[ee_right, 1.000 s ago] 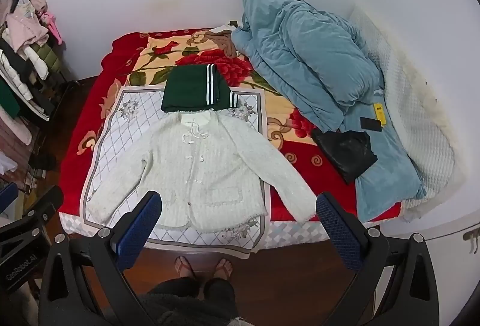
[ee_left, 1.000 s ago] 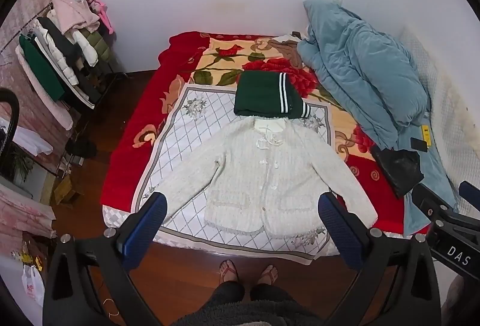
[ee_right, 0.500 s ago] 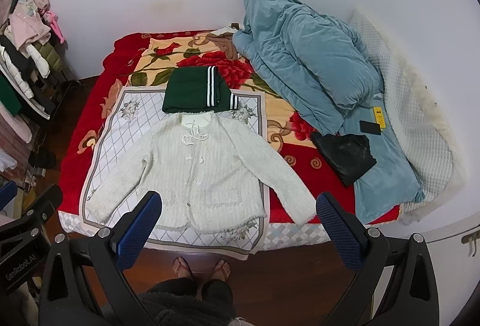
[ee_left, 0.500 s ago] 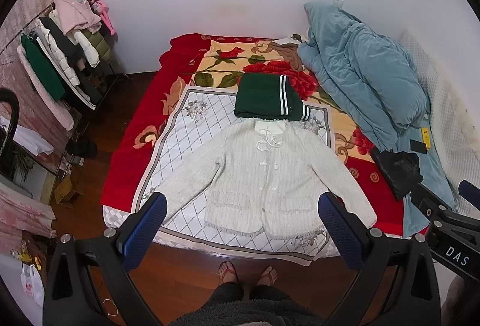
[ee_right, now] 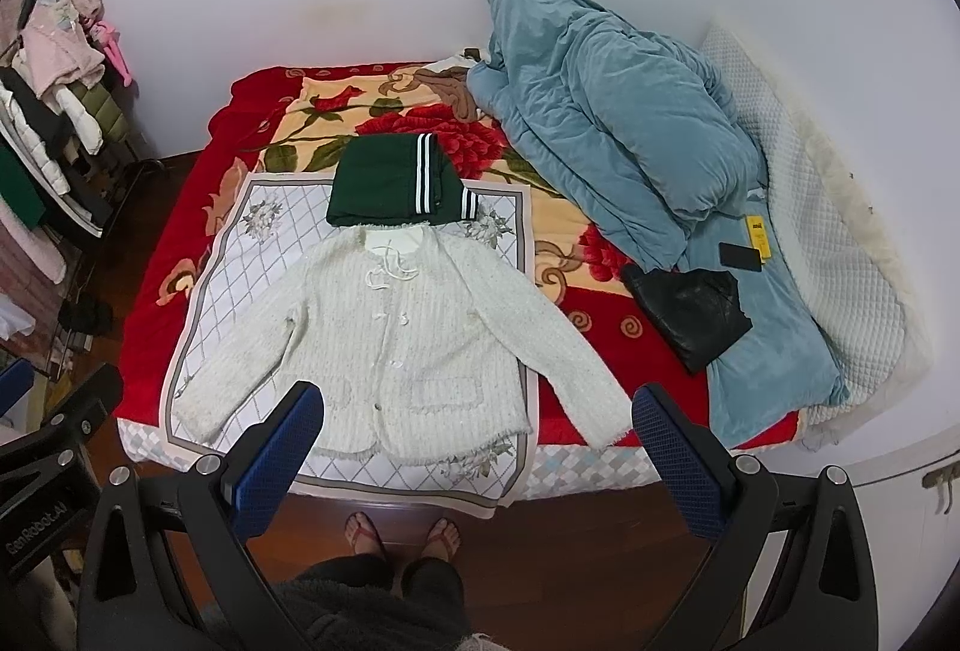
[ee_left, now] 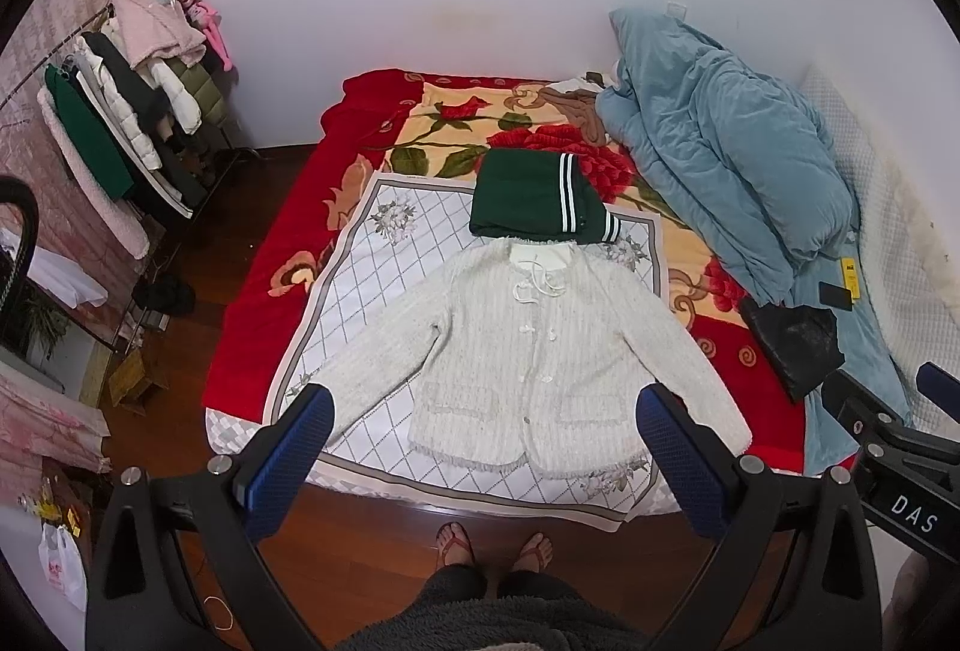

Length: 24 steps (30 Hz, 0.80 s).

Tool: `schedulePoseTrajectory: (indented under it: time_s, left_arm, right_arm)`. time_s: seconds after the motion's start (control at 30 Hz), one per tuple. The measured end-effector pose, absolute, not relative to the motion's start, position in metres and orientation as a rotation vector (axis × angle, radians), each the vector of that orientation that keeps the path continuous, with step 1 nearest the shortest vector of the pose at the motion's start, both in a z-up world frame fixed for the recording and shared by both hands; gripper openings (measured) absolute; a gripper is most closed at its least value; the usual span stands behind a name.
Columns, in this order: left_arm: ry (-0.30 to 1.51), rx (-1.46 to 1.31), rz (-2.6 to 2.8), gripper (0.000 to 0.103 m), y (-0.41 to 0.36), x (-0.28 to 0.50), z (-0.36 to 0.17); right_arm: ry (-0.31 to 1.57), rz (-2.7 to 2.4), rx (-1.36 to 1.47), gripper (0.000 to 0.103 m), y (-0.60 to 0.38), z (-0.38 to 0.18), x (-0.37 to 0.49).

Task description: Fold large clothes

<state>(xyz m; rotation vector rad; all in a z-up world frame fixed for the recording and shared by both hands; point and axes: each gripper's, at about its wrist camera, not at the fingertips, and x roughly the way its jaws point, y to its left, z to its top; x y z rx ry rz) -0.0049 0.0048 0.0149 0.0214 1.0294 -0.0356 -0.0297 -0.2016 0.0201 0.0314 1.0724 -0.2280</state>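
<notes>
A cream knitted cardigan [ee_left: 528, 345] [ee_right: 390, 339] lies flat and buttoned on a white diamond-patterned cloth [ee_left: 372, 255] [ee_right: 240, 261] on the bed, both sleeves spread out to the sides. Just beyond its collar sits a folded dark green garment with white stripes [ee_left: 534, 195] [ee_right: 390, 180]. My left gripper [ee_left: 480, 447] hangs open, high above the cardigan's hem, holding nothing. My right gripper [ee_right: 474, 441] is likewise open and empty, above the hem and right sleeve. The right gripper's body [ee_left: 894, 459] shows at the edge of the left wrist view.
A bunched blue duvet [ee_left: 720, 141] [ee_right: 612, 129] and a black bag [ee_left: 792, 339] [ee_right: 690, 309] fill the bed's right side. A clothes rack [ee_left: 120, 111] stands at the left. A person's sandalled feet [ee_left: 492, 549] stand on the wooden floor by the bed's near edge.
Both views have shifted slightly, so the bed sits a little lower and farther in frame. The cardigan and both open grippers look unchanged.
</notes>
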Motion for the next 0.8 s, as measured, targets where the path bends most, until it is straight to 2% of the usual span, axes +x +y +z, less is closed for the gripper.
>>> schedulePoseTrajectory:
  time_s: [0.8]
  left_arm:
    - [1.024, 0.016, -0.036, 0.103, 0.001, -0.012, 0.023]
  right_arm:
    - [1.066, -0.227, 0.030, 0.103, -0.198, 0.024, -0.032]
